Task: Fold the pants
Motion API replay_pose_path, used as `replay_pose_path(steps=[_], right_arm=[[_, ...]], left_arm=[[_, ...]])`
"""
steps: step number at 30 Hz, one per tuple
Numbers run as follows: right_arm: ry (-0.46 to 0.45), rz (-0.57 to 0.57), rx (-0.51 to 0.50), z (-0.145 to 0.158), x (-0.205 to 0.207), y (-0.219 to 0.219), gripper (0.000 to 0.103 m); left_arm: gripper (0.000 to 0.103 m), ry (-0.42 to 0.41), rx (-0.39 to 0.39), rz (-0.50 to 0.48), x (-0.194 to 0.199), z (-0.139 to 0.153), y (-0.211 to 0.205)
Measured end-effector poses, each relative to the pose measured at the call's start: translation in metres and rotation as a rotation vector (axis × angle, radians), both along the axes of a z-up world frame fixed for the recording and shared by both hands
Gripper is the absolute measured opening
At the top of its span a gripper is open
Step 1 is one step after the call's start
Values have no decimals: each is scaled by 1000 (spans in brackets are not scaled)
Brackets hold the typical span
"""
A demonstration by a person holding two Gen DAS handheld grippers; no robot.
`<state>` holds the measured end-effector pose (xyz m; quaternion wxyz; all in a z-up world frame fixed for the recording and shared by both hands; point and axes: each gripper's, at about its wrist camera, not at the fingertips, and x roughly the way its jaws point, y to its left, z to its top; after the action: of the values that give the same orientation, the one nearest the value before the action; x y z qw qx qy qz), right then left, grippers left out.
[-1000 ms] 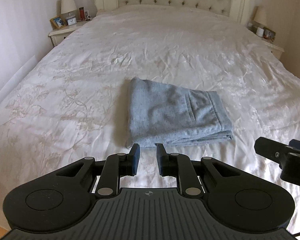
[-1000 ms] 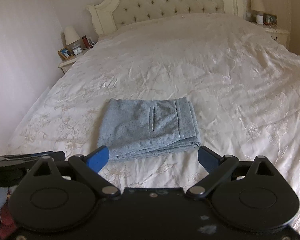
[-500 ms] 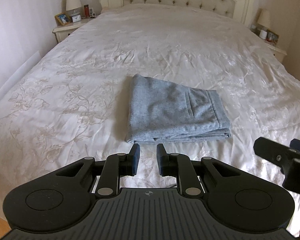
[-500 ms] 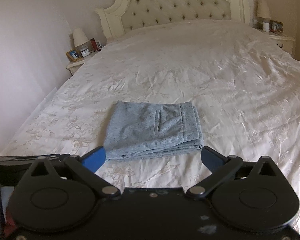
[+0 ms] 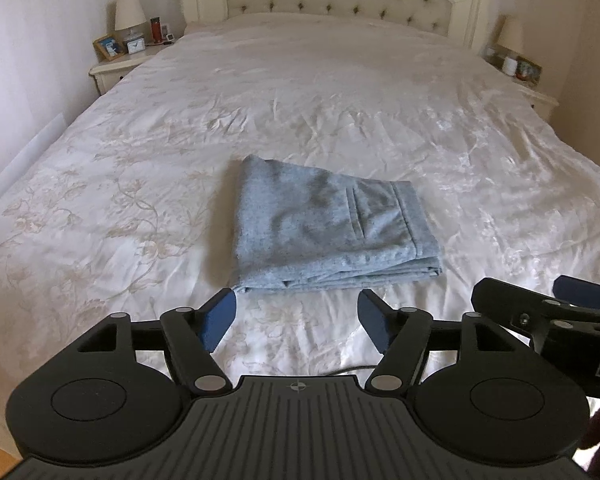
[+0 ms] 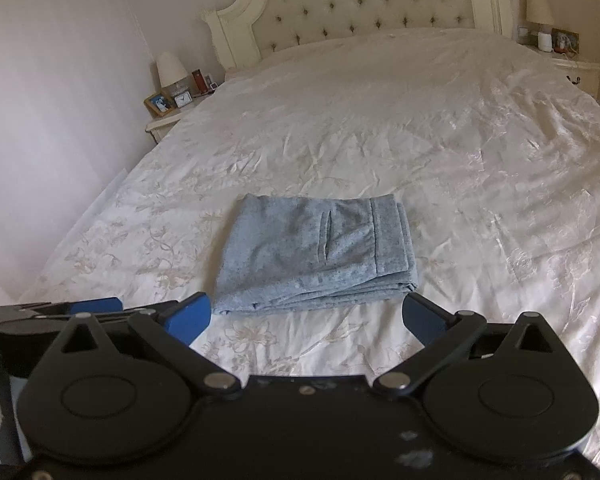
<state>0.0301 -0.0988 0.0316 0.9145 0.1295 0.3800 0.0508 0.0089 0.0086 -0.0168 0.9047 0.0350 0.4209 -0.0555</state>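
Pants (image 5: pixel 332 226) are folded into a compact grey-blue rectangle, lying flat on the bed (image 5: pixel 140 184) near its foot, roughly centred left to right. Stacked layer edges face the near side; back pocket slit and waistband sit on top toward the right end.

Left hand-held gripper (image 5: pixel 298 322): jaws spread wide, nothing between them, blue pads just short of the near edge of the pants, not touching. Left pad (image 5: pixel 219 318) is by the near-left corner of the fold.

Right hand-held gripper (image 6: pixel 306 320): also wide apart and empty, hovering just short of the same near edge, its two pads bracketing the width of the fold. It shows at the right edge of the left wrist view (image 5: pixel 548 320); the left one shows at the left edge of the right wrist view (image 6: pixel 80 312), so the two sit side by side.

Bedspread is cream with a floral pattern, wrinkled. Tufted headboard (image 6: pixel 376 4) at the far end. Nightstand (image 5: pixel 120 70) far left carries a lamp (image 5: pixel 130 12), photo frame and small clock; second lamp (image 6: pixel 539 6) far right.
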Motion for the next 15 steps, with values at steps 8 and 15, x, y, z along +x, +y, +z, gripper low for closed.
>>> replay_pose_path(steps=[8, 15], right_arm=[[4, -1, -32, -2, 1, 0, 103], [14, 4, -40, -3, 1, -4, 103]], left_arm=[[67, 34, -7, 42, 1, -5, 0], [70, 61, -27, 51, 2, -9, -6]])
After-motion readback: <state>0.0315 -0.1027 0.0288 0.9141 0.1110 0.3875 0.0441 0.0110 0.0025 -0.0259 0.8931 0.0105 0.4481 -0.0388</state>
